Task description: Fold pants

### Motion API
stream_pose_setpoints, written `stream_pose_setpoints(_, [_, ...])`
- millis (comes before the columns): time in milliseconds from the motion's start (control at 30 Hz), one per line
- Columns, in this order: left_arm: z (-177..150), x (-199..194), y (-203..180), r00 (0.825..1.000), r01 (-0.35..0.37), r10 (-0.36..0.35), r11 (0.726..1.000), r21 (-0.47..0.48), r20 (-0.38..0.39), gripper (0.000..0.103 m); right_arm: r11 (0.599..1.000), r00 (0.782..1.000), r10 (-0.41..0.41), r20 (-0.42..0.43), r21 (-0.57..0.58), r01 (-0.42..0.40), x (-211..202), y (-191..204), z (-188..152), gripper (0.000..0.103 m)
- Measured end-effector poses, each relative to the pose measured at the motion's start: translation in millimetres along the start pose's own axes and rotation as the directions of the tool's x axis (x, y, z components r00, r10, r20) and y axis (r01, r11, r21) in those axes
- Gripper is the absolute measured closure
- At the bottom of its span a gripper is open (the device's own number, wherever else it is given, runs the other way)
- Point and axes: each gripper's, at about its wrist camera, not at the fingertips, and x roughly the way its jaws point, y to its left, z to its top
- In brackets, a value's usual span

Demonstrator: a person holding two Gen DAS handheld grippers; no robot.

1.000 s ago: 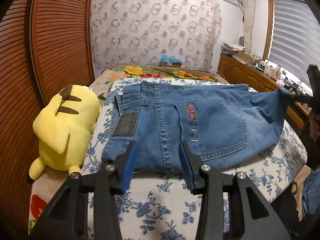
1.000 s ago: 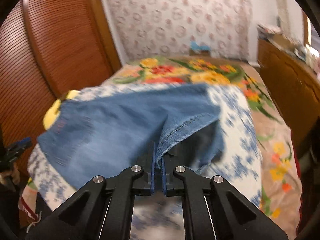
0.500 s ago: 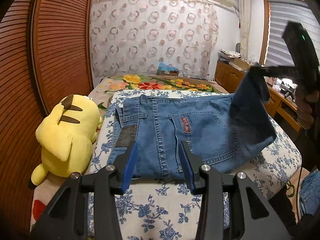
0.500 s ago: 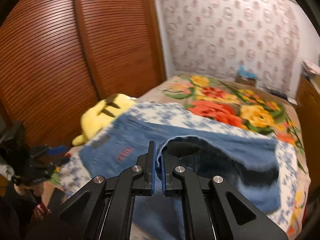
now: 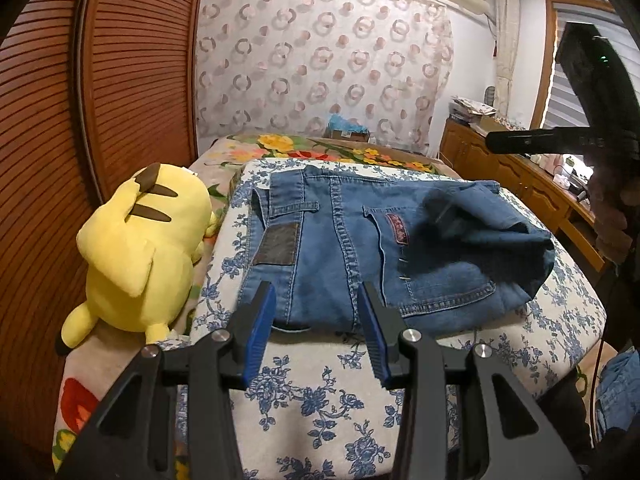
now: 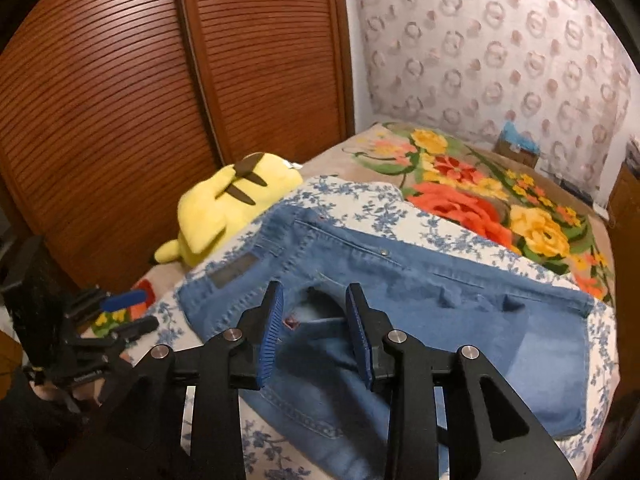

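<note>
Blue jeans (image 5: pixel 400 248) lie waistband-left on a white quilt with blue flowers (image 5: pixel 312 400), the leg part doubled over onto the back pocket side. My left gripper (image 5: pixel 316 300) stands open just short of the jeans' near edge, nothing between its pads. My right gripper (image 6: pixel 315 300) hovers over the folded jeans (image 6: pixel 440 280); its jaws are opening and the denim lies loose below them, not pinched. In the left wrist view the right gripper (image 5: pixel 496 146) shows as a black bar above the jeans' right end. The left gripper (image 6: pixel 128 314) appears at the left of the right wrist view.
A yellow plush toy (image 5: pixel 140 248) lies left of the jeans against the brown slatted wardrobe doors (image 5: pixel 132 80). A flowered blanket (image 6: pixel 500 200) covers the far bed. A wooden dresser (image 5: pixel 520 176) with clutter runs along the right. More denim (image 5: pixel 616 396) lies beside the bed.
The right gripper, shut on the leg's end, swung it leftward across the jeans, then opened; the leg has dropped onto the seat of the jeans. The left gripper held still.
</note>
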Motion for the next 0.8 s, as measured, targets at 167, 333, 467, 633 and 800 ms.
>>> stream_pose_setpoints(167, [1,9,-11,1.000,0.025,-0.025,1.000,0.011,-0.012,0.062,1.000,1.000,-0.024,0.020,0.007,0.024,-18,-8,-7,0.063])
stream_pose_setpoints(333, [10,28,-27,0.997,0.071,-0.070,0.997,0.029,-0.030,0.062,0.995,0.996,-0.087,0.013,0.044,0.086,-23,-36,-20,0.060])
stream_pose_setpoints(467, [21,47,-43,0.993,0.110,-0.107,0.993,0.046,-0.054,0.062,0.989,0.993,-0.115,-0.006,0.091,0.115,-22,-58,-34,0.055])
stream_pose_setpoints(633, [35,72,-64,0.987,0.142,-0.135,0.986,0.083,-0.090,0.062,0.980,0.989,-0.146,-0.036,0.127,0.150,-18,-79,-52,0.054])
stream_pose_setpoints(800, [41,94,-79,0.982,0.158,-0.142,0.980,0.124,-0.125,0.062,0.974,0.985,-0.157,-0.070,0.153,0.166,-10,-93,-66,0.052])
